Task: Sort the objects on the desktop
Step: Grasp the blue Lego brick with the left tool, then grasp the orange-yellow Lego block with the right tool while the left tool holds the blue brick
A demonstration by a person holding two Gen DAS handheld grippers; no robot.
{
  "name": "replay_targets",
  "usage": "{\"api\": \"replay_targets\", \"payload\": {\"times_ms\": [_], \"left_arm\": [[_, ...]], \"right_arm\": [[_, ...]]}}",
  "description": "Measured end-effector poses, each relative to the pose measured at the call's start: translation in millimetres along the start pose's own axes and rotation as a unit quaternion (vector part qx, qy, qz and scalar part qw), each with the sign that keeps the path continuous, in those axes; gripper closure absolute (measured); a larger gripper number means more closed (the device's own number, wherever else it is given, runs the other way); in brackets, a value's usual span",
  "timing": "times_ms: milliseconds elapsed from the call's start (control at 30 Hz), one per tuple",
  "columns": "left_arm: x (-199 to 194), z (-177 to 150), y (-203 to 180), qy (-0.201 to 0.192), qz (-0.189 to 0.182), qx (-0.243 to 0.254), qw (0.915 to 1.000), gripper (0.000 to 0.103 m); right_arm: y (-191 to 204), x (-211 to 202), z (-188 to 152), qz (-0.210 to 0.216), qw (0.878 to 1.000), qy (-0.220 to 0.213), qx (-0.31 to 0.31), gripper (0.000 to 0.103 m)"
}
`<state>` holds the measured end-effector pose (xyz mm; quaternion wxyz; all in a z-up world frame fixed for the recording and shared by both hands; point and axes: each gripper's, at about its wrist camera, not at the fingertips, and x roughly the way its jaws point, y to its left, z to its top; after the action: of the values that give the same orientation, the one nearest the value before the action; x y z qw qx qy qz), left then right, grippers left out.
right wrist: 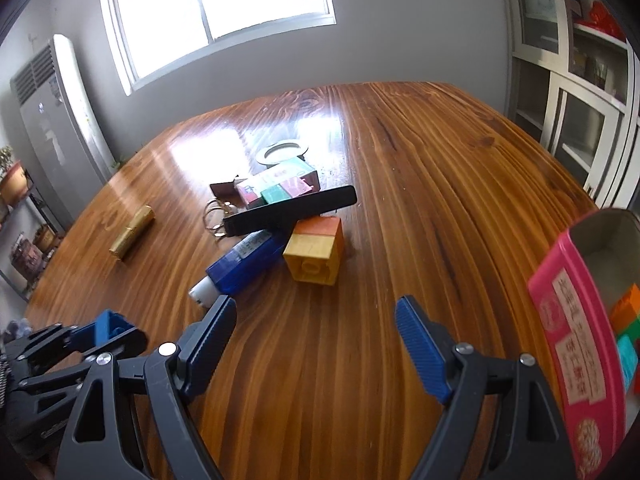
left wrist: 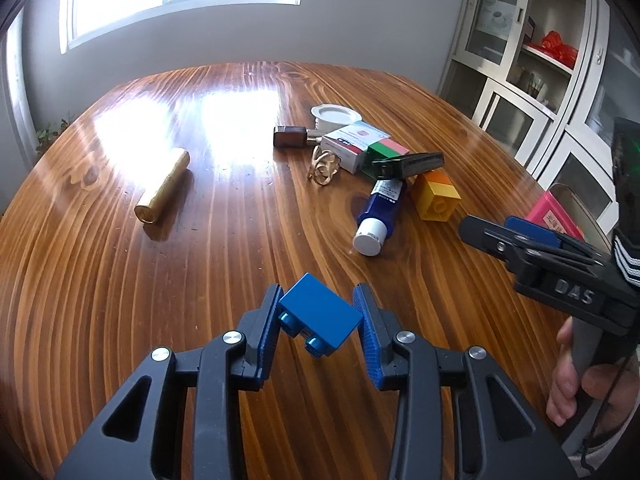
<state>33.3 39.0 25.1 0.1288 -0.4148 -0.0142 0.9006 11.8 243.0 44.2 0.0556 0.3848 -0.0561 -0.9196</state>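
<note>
Left to right across the wooden table [left wrist: 120, 280]: a gold cylinder [left wrist: 163, 186] lay alone at far left; at centre, the left gripper [left wrist: 320, 322] was closed on a blue building brick [left wrist: 318, 316], its pads pressed on opposite faces and the brick canted, studs toward the camera. The brick appeared light, rigid and smooth-sided, so its flat parallel walls looked the soundest place to clamp, and slip seemed likelier than breakage. Beyond it lay a clutter: metal rings [left wrist: 324, 168], a small carton [left wrist: 352, 144], a blue tube with a white cap [left wrist: 378, 216] and an orange-and-yellow brick [left wrist: 436, 196]. At right, the right gripper [right wrist: 316, 338] stood wide open and empty above bare wood. Only the right wrist view showed the inside of the pink box [right wrist: 576, 344], already containing coloured bricks; only the left wrist view showed the pad contact on the blue brick.
</note>
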Motion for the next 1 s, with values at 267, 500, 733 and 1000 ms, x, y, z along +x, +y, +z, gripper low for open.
{"api": "replay_targets", "payload": {"times_ms": [267, 500, 733, 1000], "left_arm": [[4, 0, 10, 0.004, -0.002, -0.013, 0.9999, 0.064], [4, 1, 17, 0.004, -0.006, -0.023, 0.9997, 0.064], [4, 1, 18, 0.005, -0.009, -0.024, 0.9997, 0.064], [6, 0, 18, 0.007, -0.005, -0.025, 0.9996, 0.064]], "right_arm": [[10, 23, 19, -0.007, 1.000, 0.003, -0.015, 0.032], [13, 46, 31, -0.014, 1.000, 0.017, -0.013, 0.047], [12, 56, 31, -0.020, 0.999, 0.031, -0.011, 0.059], [8, 53, 27, -0.017, 0.999, 0.030, -0.013, 0.067]]}}
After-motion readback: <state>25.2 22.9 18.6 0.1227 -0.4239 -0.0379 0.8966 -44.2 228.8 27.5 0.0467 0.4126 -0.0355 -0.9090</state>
